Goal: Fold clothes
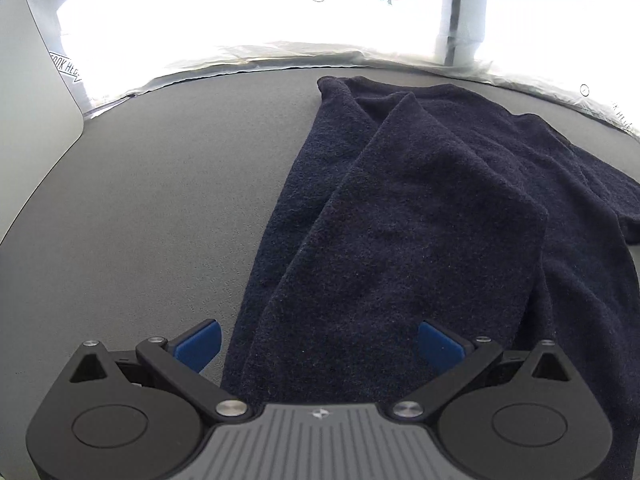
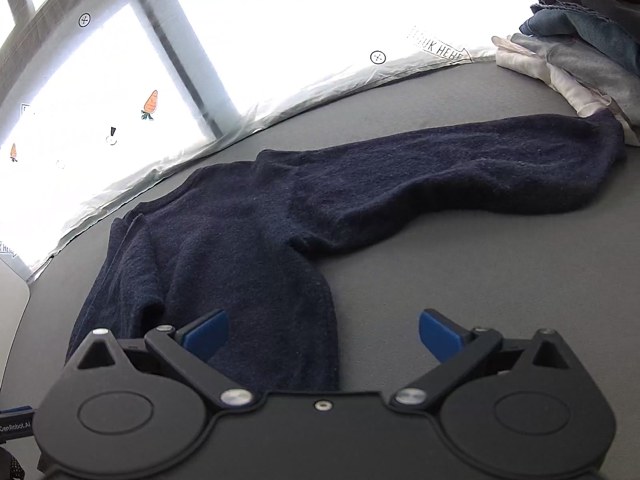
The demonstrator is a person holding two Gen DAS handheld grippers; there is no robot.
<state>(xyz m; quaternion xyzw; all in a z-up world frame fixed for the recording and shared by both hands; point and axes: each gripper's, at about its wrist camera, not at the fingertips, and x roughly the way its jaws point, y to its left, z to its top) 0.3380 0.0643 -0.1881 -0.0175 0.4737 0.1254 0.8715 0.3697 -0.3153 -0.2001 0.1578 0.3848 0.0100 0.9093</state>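
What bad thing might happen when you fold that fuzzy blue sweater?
The dark navy knit sweater has one long sleeve reaching the pile of folded clothes; pulling it might topple that pile. One sleeve is already folded over the body, so it may bunch. Both hand-held grippers are open.

- Left gripper [image 1: 318, 346]: black linkage arms with silver pivot screws, two round black housings, and a grey ribbed centre plate bearing a small star-like emblem.
- Its fingers [image 1: 199, 345] end in blue pads — flat and angular.
- Right gripper [image 2: 323, 338]: the same black linkage and silver screws, but a plain black centre plate with one small screw.
- Blue-padded fingers [image 2: 440, 336] here too — a "GenRobot.AI" label shows at the lower left.
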